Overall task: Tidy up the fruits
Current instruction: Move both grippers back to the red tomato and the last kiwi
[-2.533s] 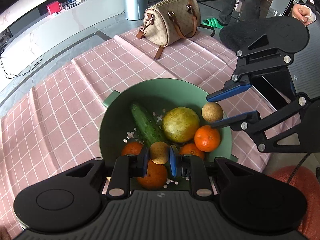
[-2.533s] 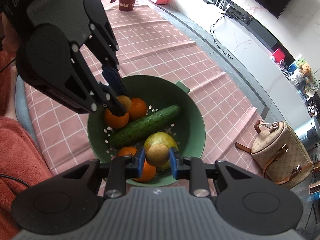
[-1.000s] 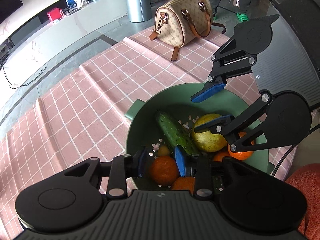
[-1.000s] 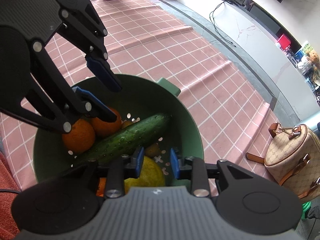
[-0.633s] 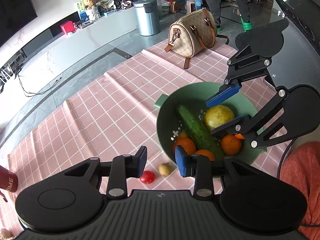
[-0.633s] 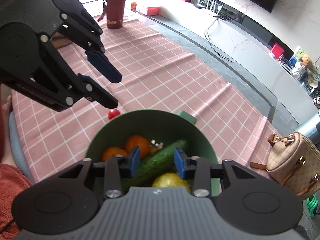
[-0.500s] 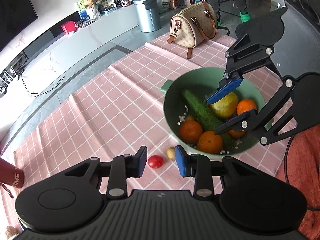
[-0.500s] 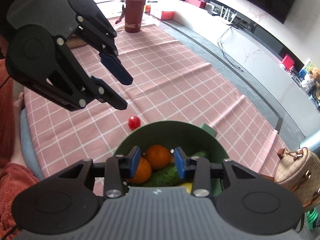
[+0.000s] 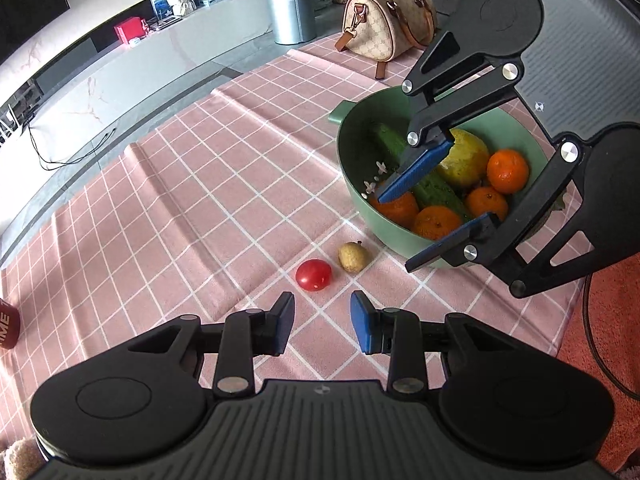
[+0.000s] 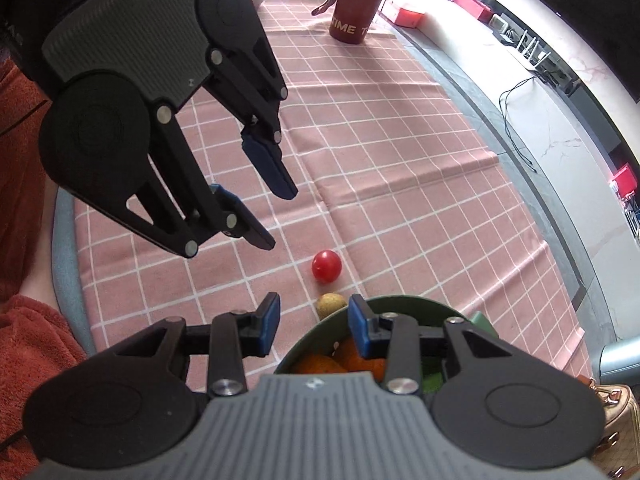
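Landmark: green bowl (image 9: pixel 352 184) on the pink checked cloth (image 9: pixel 208 184).
Left gripper (image 9: pixel 322 322): jaws apart, nothing between them; earlier it was over the bowl, now it has moved off to the side above the cloth.
Right gripper (image 10: pixel 314 322): jaws apart, empty; half a second ago they framed oranges, now the bowl's rim.
Tomato (image 9: pixel 313 275): on the cloth just outside the bowl.
Small brown fruit (image 9: pixel 353 257): between tomato and bowl.
Bowl contents: cucumber (image 9: pixel 432 188), oranges (image 9: pixel 436 222), yellow fruit (image 9: pixel 466 158).
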The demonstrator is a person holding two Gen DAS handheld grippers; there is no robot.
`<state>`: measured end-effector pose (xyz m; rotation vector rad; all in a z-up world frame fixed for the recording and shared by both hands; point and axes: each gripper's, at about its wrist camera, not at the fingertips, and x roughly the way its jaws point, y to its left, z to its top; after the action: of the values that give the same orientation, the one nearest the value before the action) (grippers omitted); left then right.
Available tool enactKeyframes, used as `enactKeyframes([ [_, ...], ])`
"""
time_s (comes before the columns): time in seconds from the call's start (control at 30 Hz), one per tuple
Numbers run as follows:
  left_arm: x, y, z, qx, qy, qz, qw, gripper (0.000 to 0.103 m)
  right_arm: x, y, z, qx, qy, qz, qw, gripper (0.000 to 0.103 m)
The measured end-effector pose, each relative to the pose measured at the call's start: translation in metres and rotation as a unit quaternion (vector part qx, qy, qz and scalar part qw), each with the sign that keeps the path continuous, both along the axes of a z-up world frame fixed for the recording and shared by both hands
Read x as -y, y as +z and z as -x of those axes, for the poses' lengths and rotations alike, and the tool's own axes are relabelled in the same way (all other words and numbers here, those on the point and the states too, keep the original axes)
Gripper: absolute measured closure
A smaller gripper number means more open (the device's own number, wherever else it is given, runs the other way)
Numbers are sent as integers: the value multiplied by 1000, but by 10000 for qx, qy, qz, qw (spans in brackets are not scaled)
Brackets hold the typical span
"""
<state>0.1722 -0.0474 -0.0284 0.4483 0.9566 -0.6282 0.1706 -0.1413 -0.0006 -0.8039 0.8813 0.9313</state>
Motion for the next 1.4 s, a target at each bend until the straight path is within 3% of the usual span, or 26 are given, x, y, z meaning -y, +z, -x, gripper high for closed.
enactKeyframes([
  [0.13,1,-14,-10,-62,-12,172,9998,63,-5,0,-11,-47,33,61,10000,69],
  [0.6,11,-57,-45,-284,-94,164,9994,63,-11,-11,-44,-261,197,268,9991,69],
  [0.8,13,-60,-51,-434,-215,250,9985,64,-16,-12,-54,-488,391,416,9972,68],
  [0.9,13,-62,-50,-522,-288,286,9978,71,-22,-15,-57,-624,548,574,9949,68],
  [1.07,1,-59,-51,-801,-79,404,9959,72,-31,-24,-62,-850,696,754,9911,69],
  [1.4,-25,-45,-41,-1063,-89,-49,9943,72,-54,-50,-64,-1212,1020,1356,9780,69],
])
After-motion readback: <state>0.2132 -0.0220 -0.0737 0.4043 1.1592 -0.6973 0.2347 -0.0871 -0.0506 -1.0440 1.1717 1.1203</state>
